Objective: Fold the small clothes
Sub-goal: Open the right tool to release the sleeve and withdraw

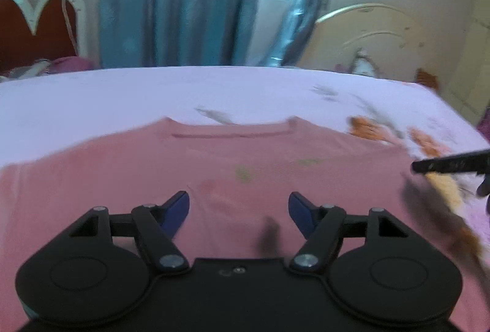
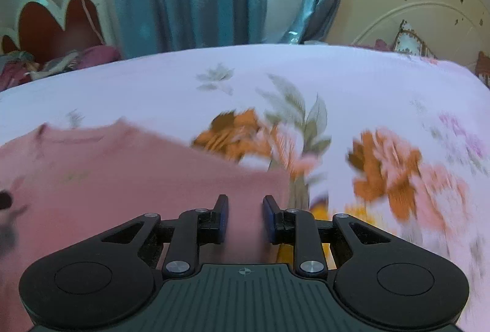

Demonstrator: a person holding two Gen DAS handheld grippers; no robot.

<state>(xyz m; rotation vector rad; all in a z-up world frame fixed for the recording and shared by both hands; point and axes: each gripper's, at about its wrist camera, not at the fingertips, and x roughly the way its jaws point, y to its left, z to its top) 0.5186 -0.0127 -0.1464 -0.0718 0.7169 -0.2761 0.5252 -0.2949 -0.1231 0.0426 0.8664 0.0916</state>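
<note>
A pink T-shirt (image 1: 214, 160) lies spread flat on the bed, neckline toward the far side. My left gripper (image 1: 238, 195) hovers over the middle of its body, jaws wide open with nothing between them. In the right wrist view the shirt (image 2: 122, 172) fills the lower left, and its right edge ends beside my right gripper (image 2: 245, 198). That gripper's jaws stand a narrow gap apart, with pink cloth showing through the gap below them. One black finger of the right gripper (image 1: 450, 164) reaches in at the shirt's right edge in the left wrist view.
The bed has a white sheet (image 2: 337, 81) printed with orange flowers to the right of the shirt. A cream headboard (image 2: 413, 4) and a pillow (image 2: 410, 39) stand at the far right. Blue curtains (image 1: 183, 10) hang behind, and a second bed with a red headboard (image 2: 55, 22) is at the left.
</note>
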